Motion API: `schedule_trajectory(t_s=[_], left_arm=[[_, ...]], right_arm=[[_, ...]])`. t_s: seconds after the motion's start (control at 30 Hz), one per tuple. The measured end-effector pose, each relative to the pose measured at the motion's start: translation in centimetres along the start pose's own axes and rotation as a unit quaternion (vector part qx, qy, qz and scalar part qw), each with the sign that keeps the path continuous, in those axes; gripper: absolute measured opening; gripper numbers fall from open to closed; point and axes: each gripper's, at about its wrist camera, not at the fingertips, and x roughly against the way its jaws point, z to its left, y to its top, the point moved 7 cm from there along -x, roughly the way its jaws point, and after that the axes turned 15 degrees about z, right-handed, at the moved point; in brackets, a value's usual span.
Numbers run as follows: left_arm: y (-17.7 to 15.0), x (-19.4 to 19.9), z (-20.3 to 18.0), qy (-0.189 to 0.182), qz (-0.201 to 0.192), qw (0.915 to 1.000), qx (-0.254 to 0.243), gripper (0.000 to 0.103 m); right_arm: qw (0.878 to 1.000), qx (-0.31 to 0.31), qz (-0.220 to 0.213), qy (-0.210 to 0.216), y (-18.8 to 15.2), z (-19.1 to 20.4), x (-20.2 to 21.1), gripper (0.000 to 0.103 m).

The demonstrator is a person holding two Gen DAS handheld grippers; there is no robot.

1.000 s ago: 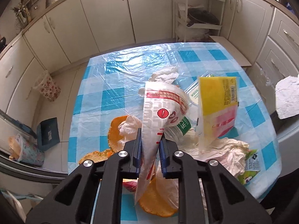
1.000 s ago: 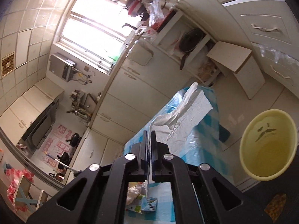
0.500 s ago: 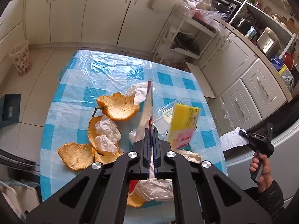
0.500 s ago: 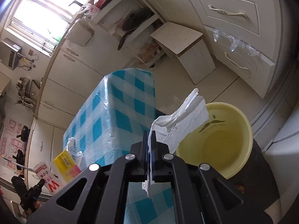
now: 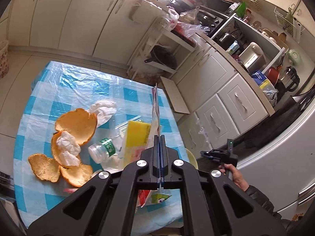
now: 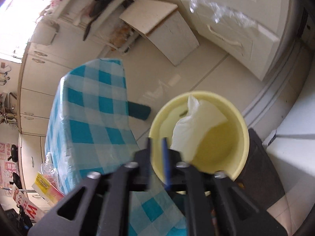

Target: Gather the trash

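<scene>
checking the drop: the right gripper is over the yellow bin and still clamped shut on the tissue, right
Not quite. The right gripper is over the yellow bin, but its jaws are opening with nothing between them; the tissue is already inside the bin. The right wrist view shows it.

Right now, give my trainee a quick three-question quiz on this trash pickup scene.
1. True or false: the white tissue is at the yellow bin, free of the right gripper.
2. What does the left gripper pinch? A) flat wrapper B) orange peel C) plastic bottle
3. Fill in: the peels lie on the blue checked ____.

Key: 1 true; 2 A; 3 tablecloth.
</scene>
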Motion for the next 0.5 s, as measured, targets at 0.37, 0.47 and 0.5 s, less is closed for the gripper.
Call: schedule_trajectory(t_s=[0.37,0.47,0.5], left_arm=[[1.1,-5.2,-12.1,-0.054,0.031,0.9959,-0.065,0.001],[1.5,-8.8,-15.5,-0.067,0.051,0.9936,-0.075,0.001],[1.6,-10.2,-16.6,-0.071,0.058,0.9928,-0.077,0.001]], right_arm=[[0.988,0.021,-0.110,0.106,-1.0,2.3,8.4,0.065],[0.980,0.018,-0.163,0.110,-1.3,2.1,11.5,0.066],[0.978,0.020,-0.178,0.108,-1.4,2.3,12.3,0.067]])
